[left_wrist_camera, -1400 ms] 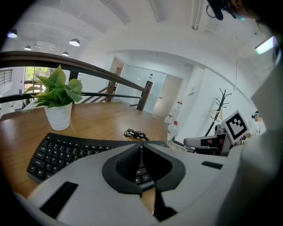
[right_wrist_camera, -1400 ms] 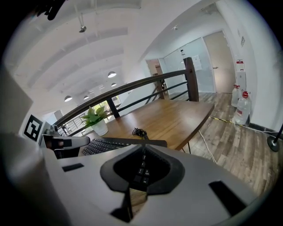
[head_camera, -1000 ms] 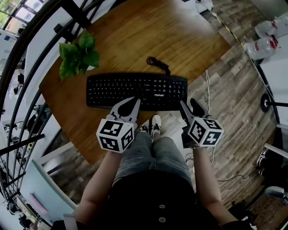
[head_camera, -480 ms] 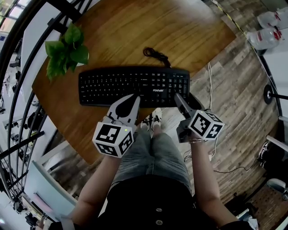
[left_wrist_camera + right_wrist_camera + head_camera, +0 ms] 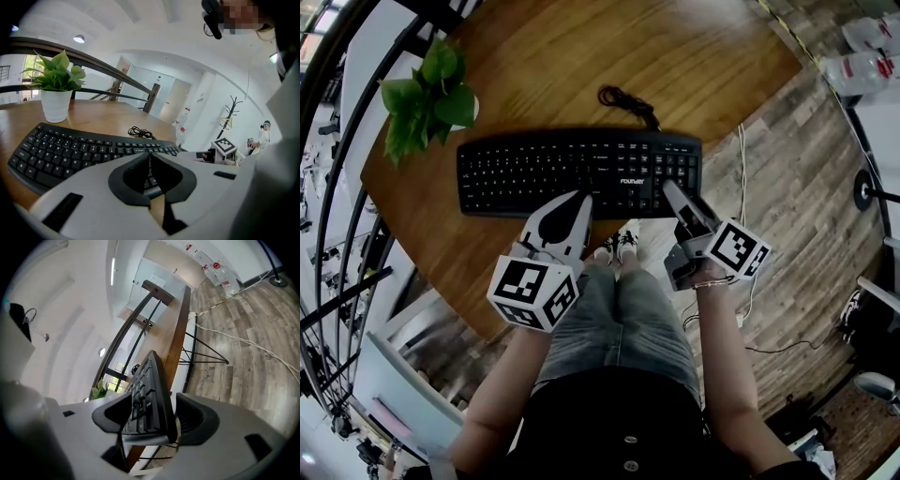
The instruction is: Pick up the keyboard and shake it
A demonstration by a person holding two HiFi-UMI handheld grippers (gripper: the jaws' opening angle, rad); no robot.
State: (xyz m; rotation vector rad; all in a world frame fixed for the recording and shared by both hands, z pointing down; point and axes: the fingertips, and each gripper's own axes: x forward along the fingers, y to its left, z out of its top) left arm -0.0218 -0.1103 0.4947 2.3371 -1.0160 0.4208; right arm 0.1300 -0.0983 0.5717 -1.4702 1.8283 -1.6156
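Currently the approach-to-grasp step is judged to be in hand; nothing is lifted yet. The keyboard [image 5: 579,172] is laid flat on the counter [image 5: 675,75], toward its 6 o'clock edge. The right gripper [image 5: 672,195] is rolled onto its side at the keyboard's 5 o'clock corner. Its jaws have just been opening and are spread wide, with the keyboard's edge taken between them but not pinched. The left gripper [image 5: 578,202] is held at the keyboard's 6 o'clock edge, jaws together, nothing gripped. Next, the right jaws need closing on that edge, and a second grip on the left is probably needed before the lift.
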